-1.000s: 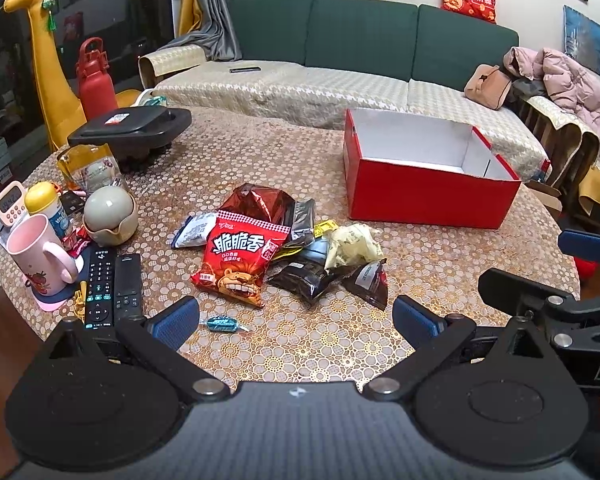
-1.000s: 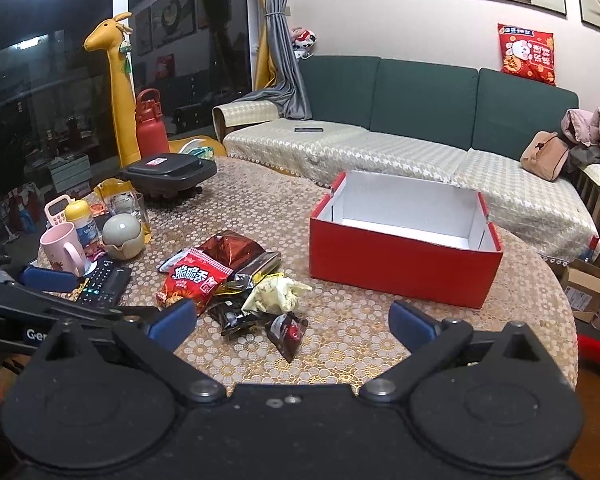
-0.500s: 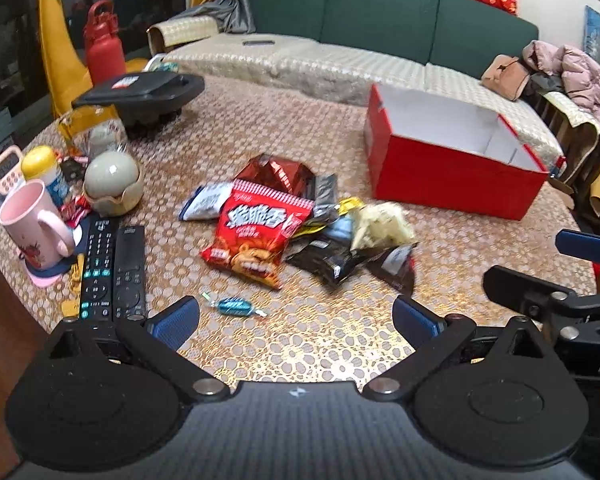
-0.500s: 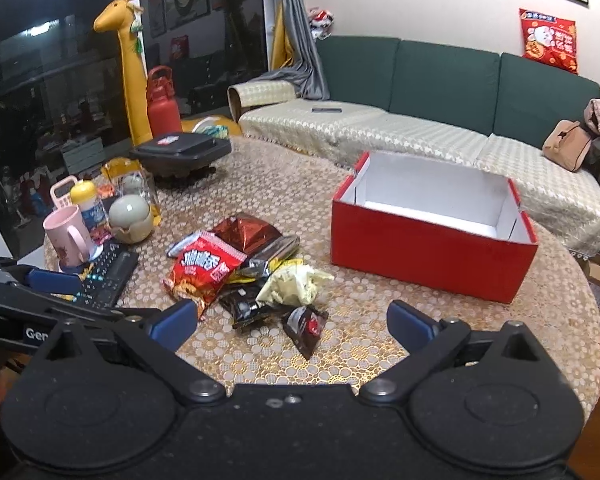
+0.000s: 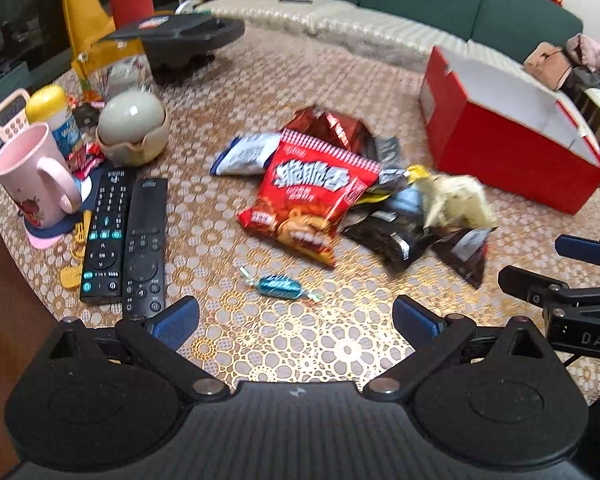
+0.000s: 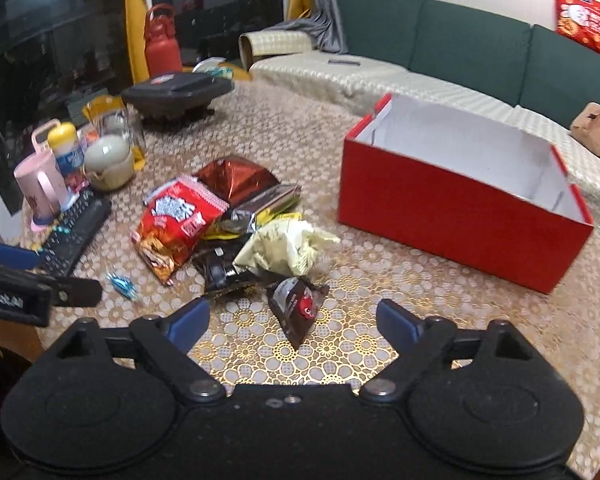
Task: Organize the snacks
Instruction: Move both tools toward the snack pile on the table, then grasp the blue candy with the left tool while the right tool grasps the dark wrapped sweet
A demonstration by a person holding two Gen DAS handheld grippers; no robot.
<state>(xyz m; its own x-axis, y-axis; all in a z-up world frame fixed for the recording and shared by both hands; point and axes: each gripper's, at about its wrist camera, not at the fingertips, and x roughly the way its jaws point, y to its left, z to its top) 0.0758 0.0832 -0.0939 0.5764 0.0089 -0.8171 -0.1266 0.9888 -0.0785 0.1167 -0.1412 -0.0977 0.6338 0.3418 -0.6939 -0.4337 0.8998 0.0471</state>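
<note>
Snack packets lie heaped at centre frame on the patterned tablecloth (image 5: 260, 344), with the open red box (image 6: 456, 216) at the right, well apart from the heap and apparently empty. Left gripper (image 5: 296, 318) stands wide open with nothing between its pads; the wrapped blue candy (image 5: 278, 286) lies on the cloth just ahead of it. Right gripper (image 6: 292, 322) is also open and empty, its jaws having just been closing somewhat; the small dark packet (image 6: 298, 306) lies between and just ahead of its fingertips.

Recommended procedure: take the loose outer items first, lower each gripper until the pads straddle one item only, then close gently, since foil packets slip and crush.

Both views are blurred. Packets under the red crisp bag (image 5: 312, 196) are partly covered, so their count is uncertain. Box floor is only partly visible.
</note>
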